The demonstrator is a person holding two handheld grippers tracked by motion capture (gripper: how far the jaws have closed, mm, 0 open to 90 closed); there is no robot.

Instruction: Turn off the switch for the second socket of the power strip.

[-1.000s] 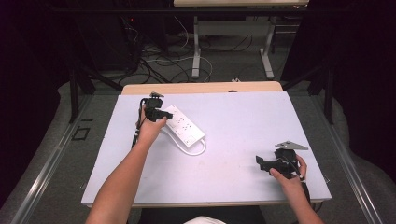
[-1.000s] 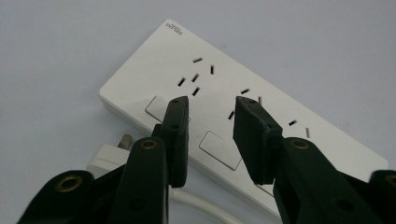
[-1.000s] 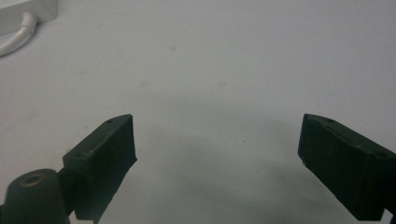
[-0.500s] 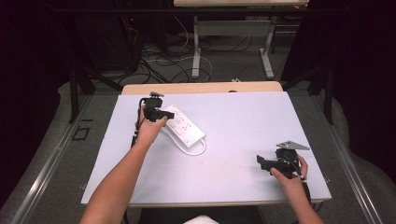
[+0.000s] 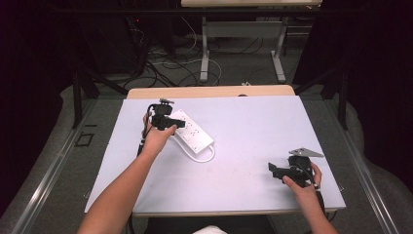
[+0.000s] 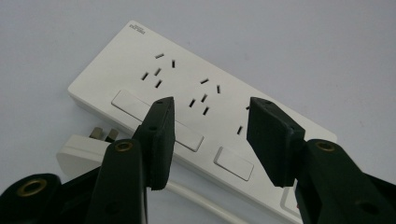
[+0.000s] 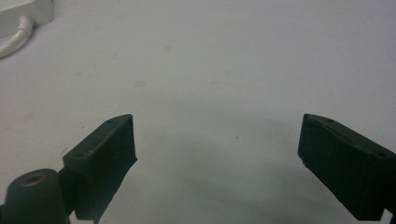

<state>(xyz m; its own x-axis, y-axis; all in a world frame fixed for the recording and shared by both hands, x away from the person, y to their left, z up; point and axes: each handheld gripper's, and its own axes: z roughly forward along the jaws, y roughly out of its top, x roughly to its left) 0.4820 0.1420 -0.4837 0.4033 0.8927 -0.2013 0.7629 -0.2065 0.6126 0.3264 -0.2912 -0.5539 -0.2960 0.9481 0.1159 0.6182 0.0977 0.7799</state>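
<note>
Tongs on the left (image 6: 210,123) hover just above the white power strip (image 5: 194,135) at the table's (image 5: 253,122) left rear, jaws part-open and just widening, nothing between them; its plug (image 6: 81,149) lies beside it. This looks like a release or a regrip, so next they likely reposition over the plug. Right tongs (image 7: 217,163) rest wide and empty, near the front edge.
</note>
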